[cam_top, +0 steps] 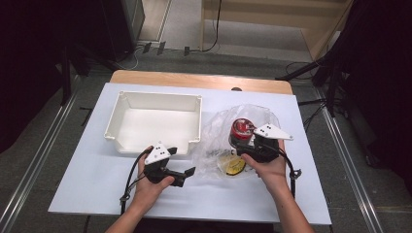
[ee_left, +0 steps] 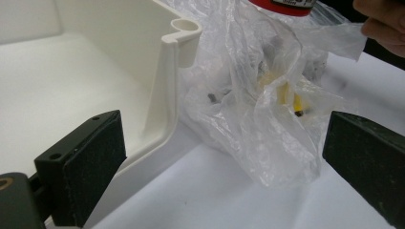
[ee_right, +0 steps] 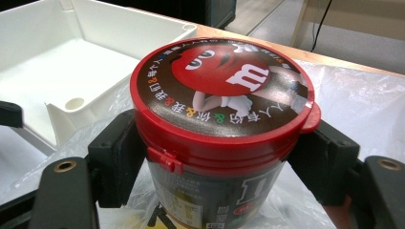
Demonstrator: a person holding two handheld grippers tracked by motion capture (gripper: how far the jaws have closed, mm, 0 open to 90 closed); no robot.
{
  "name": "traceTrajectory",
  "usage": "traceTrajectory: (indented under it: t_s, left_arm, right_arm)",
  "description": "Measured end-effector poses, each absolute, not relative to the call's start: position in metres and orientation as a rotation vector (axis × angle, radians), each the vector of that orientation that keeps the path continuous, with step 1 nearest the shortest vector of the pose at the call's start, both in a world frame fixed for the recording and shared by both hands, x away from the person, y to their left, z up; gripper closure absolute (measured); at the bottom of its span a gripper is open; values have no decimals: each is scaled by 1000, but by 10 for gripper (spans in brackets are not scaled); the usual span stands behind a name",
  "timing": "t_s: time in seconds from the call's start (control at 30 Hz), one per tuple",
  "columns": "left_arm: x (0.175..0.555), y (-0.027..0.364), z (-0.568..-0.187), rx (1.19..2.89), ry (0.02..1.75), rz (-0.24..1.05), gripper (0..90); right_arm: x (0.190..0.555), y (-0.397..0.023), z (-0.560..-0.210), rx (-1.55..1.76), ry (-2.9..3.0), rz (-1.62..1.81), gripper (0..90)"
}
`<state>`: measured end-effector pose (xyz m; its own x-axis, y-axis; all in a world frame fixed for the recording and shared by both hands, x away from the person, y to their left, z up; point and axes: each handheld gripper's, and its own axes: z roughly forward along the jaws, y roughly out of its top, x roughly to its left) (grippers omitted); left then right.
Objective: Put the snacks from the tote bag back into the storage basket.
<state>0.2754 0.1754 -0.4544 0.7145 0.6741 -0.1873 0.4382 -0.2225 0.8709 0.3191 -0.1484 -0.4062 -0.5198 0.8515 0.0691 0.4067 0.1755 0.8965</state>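
The right gripper (ee_right: 219, 157) is clamped on the red-lidded candy tub (ee_right: 222, 114), holding it upright above the clear plastic bag (cam_top: 221, 141) so the bag can be stripped away. The left gripper (cam_top: 187, 175) stands released and empty, jaws spread toward the bag beside the white tray (cam_top: 199, 119), positioned to take the film.

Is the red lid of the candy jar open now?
No, the red lid sits closed on the candy jar that the right gripper clamps.
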Motion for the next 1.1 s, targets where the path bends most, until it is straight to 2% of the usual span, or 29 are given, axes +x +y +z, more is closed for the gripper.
traceTrajectory:
  t_s: [0.7,1.1]
  left_arm:
    - [265,254,-444,1744,995,399,11]
    - [260,278,-446,1721,1055,459,10]
  right_arm:
    - [321,-151,-404,1177,2007,1313,261]
    - [322,-146,-403,1165,2026,1317,262]
